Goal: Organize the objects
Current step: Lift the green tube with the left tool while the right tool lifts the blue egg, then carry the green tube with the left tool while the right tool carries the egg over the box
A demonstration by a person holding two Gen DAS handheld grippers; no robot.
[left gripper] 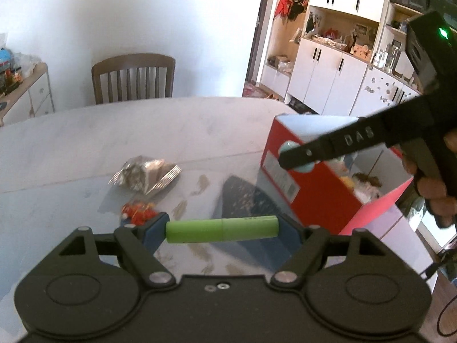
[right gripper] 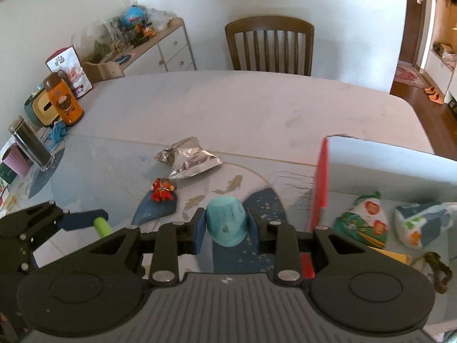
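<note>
Left wrist view: my left gripper (left gripper: 222,230) is clamped endwise on a green cylinder (left gripper: 222,230), one blue pad on each flat end, so the tube spans the gap crosswise above the table (left gripper: 142,131). It looks rigid, smooth and light; held by its ends it could pivot or slip out, so I judge a grip across the barrel near the seam would be steadier.

Right wrist view: my right gripper (right gripper: 227,225) holds a small pale blue cup (right gripper: 227,223) between its pads, which press on the side walls. It appears to be thin, hard plastic, light and somewhat slick, and its tapered wall may let it squirt out if squeezed harder.

Outward from the fingers: the red box (left gripper: 311,183) stands open just to the right, with soft printed pouches (right gripper: 362,223) already lying inside; I judge it the destination for both held items. Still loose on the table are a crinkled foil packet (right gripper: 190,161), flimsy and best pinched at an edge, and a small red toy (right gripper: 162,191) beside it.
</note>
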